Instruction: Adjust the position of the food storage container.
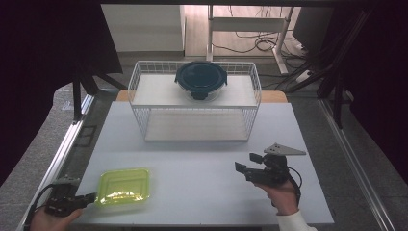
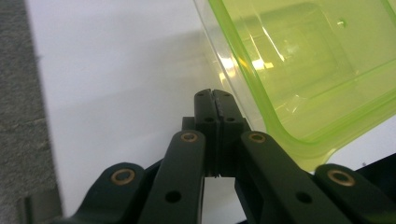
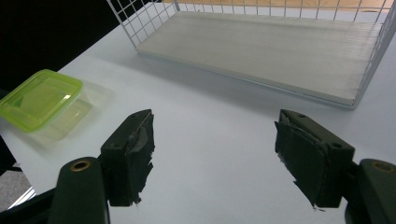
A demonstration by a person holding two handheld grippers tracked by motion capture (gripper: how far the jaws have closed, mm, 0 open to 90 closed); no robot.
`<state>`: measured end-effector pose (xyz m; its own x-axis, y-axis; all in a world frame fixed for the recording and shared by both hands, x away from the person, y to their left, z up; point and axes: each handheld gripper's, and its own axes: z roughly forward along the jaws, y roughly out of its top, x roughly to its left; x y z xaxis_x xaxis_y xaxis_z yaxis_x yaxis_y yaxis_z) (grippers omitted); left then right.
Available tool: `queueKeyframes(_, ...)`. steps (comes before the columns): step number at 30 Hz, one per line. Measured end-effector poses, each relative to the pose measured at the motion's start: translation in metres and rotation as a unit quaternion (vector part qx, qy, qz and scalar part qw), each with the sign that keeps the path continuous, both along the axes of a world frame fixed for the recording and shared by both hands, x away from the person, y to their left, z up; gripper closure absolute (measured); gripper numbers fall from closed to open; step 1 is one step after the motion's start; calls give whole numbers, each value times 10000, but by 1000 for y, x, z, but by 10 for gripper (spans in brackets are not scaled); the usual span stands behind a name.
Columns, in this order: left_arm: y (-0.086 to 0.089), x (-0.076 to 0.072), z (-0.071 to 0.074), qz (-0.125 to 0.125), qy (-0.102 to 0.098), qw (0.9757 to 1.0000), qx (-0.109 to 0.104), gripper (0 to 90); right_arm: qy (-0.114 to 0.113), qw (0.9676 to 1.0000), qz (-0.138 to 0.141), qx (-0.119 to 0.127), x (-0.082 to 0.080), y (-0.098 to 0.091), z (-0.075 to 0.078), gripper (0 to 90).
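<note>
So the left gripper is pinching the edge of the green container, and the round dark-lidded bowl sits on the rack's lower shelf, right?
Not quite. The round dark-lidded bowl sits on the upper shelf of the rack, as the high view shows; the lower shelf is bare. The left gripper is shut at the edge of the green container.

Two black handheld grippers are seen. The left gripper [image 2: 215, 100] is built of matte black linkage arms pinned with brass-coloured rivets. The right gripper [image 3: 214, 154] carries worn, frayed black pads, a grey three-cornered plate on top and a trailing black cable. A white sleeve [image 1: 294, 222] is worn at the right wrist.
</note>
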<state>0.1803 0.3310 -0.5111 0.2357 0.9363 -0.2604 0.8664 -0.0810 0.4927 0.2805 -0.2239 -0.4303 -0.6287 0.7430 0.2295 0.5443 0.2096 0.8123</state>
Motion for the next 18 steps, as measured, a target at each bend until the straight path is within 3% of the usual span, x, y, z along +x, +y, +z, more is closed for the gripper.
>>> queueKeyframes(18,-39,32,-3,-458,25,9989,-32,897,14,10000,16,10,0,-1,0,281)
